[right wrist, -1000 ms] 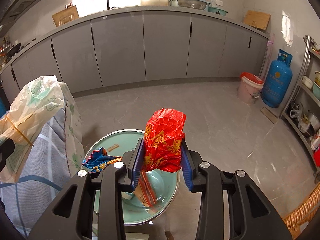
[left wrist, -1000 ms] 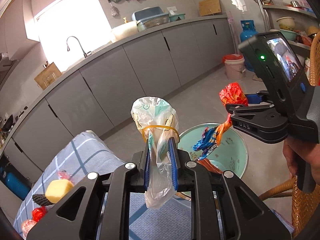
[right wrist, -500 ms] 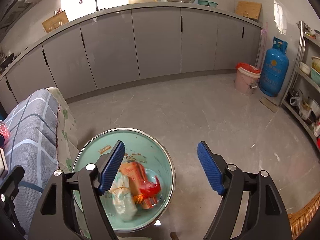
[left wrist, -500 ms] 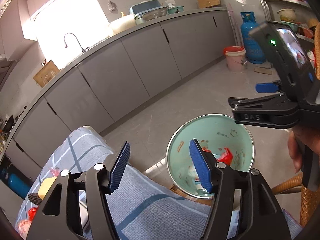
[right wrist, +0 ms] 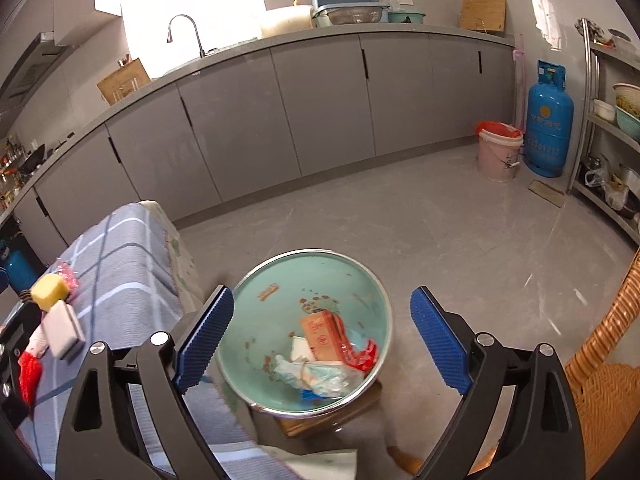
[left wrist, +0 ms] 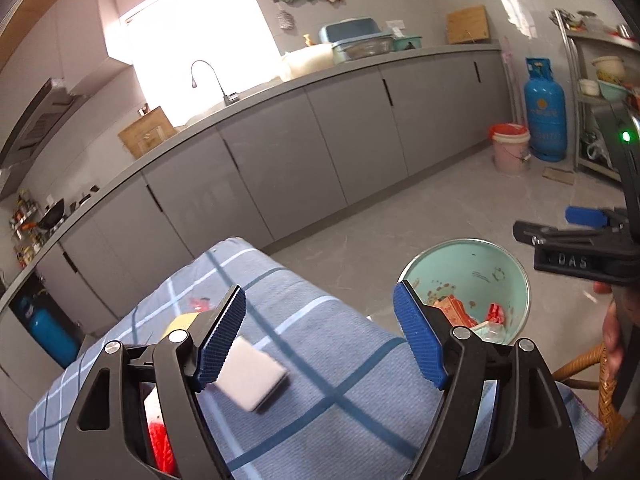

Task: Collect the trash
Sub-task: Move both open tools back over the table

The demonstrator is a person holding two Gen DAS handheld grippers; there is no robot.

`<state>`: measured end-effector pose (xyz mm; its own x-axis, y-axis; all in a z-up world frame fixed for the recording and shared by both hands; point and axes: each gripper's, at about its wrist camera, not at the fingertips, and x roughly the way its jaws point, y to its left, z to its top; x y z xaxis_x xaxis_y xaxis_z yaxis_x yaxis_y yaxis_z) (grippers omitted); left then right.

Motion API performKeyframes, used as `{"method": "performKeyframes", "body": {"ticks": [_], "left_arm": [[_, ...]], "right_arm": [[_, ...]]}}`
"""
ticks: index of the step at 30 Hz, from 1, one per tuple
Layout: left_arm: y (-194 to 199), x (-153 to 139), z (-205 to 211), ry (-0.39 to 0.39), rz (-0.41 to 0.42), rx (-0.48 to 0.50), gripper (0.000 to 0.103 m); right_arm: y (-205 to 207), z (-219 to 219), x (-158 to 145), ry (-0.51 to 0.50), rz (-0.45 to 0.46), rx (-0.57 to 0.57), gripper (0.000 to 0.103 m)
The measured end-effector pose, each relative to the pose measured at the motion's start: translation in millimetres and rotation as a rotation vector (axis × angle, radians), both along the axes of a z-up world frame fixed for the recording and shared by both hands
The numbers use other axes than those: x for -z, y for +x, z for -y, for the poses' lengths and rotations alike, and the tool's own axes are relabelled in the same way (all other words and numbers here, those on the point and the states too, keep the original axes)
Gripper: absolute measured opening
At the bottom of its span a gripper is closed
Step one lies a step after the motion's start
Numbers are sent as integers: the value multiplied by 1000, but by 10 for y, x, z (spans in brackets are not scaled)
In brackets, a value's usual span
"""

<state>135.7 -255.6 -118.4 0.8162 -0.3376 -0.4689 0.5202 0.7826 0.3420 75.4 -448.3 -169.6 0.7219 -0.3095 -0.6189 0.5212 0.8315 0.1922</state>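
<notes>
A mint-green basin stands on a low stool beside the table and holds wrappers: a red packet, a clear plastic bag and other scraps. It also shows in the left wrist view. My right gripper is open and empty, above the basin. My left gripper is open and empty, above the blue checked tablecloth. A white block lies on the cloth near the left finger. A yellow sponge and red wrappers lie further left.
Grey kitchen cabinets run along the far wall. A pink bucket and a blue gas cylinder stand on the floor at right. A wicker chair is at lower right, metal shelves beyond.
Both grippers opened and dropped their loads: the plastic bag and the red wrapper now lie in the basin. The left gripper has swung left over the tablecloth.
</notes>
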Motion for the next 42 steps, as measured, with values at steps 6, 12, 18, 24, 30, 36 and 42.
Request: {"method": "performKeyframes", "body": {"ticks": [6,12,18,24,30,36,42], "left_arm": [[-99,-113,-357,-25,29,-65,76],[-192,-121,-736,-34,25,-130,83],[-212,-99,-1116,-39,23,-200,83],[-142,-75,-1601,-52,12,-307,83],[-12,-6,-2164,-73,-9,-446,83],[123,40,-2755,-109,-38,-600,83],[183,144,-3159,-138,-72,-708,83]], "right_arm": [[-20,-255,-104,-1,11,-29,89],[-59,-543,-256,-9,33,-70,89],[-21,-934,-376,-21,46,-142,90],[59,-1360,-361,-25,27,-231,90],[172,-1870,-362,-41,8,-334,90],[351,-2448,-377,-70,-14,-451,90],[599,-3040,-315,-66,-50,-535,90]]}}
